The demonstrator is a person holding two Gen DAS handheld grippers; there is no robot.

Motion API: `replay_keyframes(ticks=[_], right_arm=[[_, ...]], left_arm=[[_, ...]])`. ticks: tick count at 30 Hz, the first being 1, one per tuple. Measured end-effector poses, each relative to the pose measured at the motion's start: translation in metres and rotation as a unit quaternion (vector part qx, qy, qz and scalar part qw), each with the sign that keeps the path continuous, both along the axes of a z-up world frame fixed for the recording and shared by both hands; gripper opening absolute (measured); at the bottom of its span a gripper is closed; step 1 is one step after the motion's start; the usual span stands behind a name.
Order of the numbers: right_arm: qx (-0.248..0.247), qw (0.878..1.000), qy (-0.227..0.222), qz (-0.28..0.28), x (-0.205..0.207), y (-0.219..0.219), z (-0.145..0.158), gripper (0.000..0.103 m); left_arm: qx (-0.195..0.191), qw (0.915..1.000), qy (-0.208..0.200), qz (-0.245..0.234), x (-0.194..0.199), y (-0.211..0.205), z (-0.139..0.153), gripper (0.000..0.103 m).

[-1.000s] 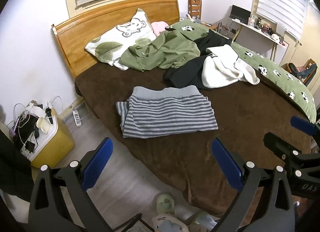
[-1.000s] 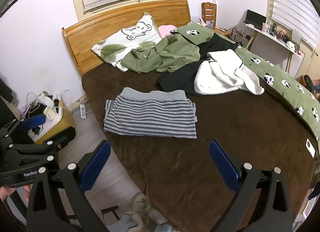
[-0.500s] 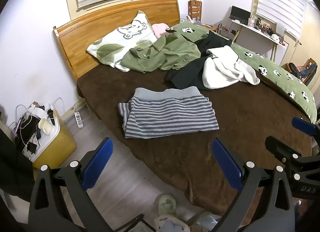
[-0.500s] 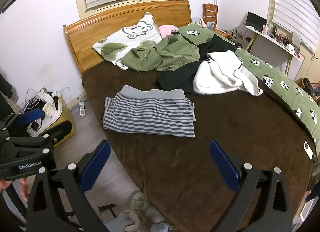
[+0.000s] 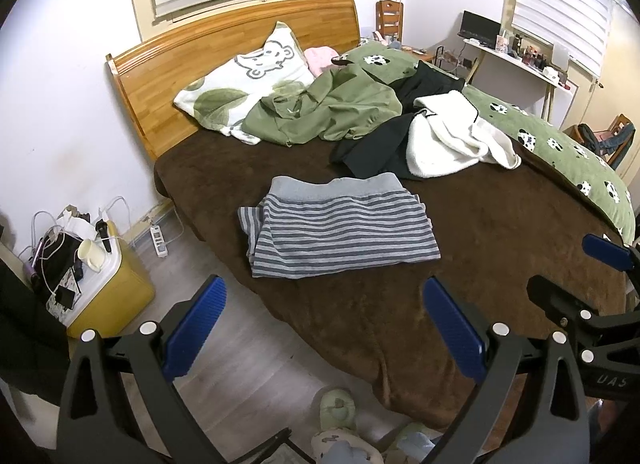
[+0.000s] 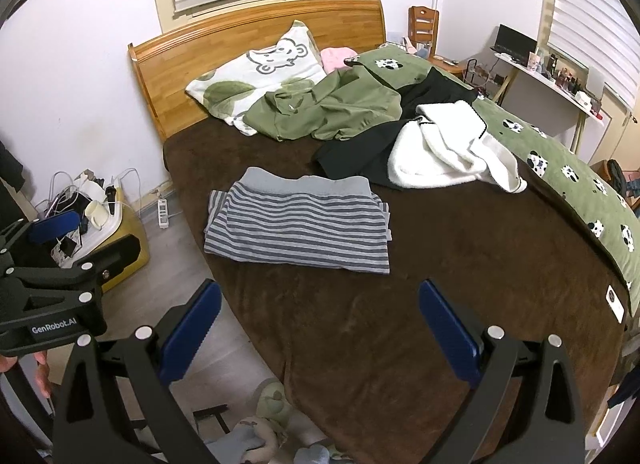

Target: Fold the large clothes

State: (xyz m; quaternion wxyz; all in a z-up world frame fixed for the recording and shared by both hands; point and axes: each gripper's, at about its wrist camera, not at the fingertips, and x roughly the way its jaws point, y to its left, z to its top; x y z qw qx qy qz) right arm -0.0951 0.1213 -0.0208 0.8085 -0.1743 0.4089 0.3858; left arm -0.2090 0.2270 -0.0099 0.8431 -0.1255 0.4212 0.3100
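A grey striped garment [image 5: 340,234] lies folded flat on the brown bedspread [image 5: 500,232]; it also shows in the right wrist view [image 6: 298,229]. Behind it lie a crumpled green garment [image 5: 332,111], a black garment [image 5: 372,147] and a white fleece garment [image 5: 452,139]. My left gripper [image 5: 320,328] is open and empty, held back from the bed's near edge. My right gripper [image 6: 320,332] is open and empty, also short of the striped garment. Each gripper shows at the edge of the other's view.
A wooden headboard [image 5: 224,51] and a bear pillow [image 5: 244,87] are at the back. A green cow-print duvet [image 5: 560,151] runs along the right. A yellow box [image 5: 100,288] with cables stands on the floor at left. Slippers [image 5: 336,408] lie on the floor below.
Both grippers have drawn slightly back and up from the bed; the striped garment sits a little farther off. Nothing on the bed has moved.
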Motion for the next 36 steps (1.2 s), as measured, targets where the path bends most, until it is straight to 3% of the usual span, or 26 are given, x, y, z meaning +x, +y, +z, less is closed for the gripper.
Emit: replay_keyframes(ticks=[8,36], right_arm=[[-0.001,1.0,0.001,0.001,0.0007,0.0022,-0.0019,0.097],[-0.002,1.0,0.004,0.002,0.003,-0.0006,-0.0022,0.097]], left_arm=[[-0.001,0.9997,-0.004,-0.022,0.0053,-0.0018,0.0021,0.096],[-0.01,0.9999,0.003,-0.014,0.0092,0.0034,-0.0061,0.096]])
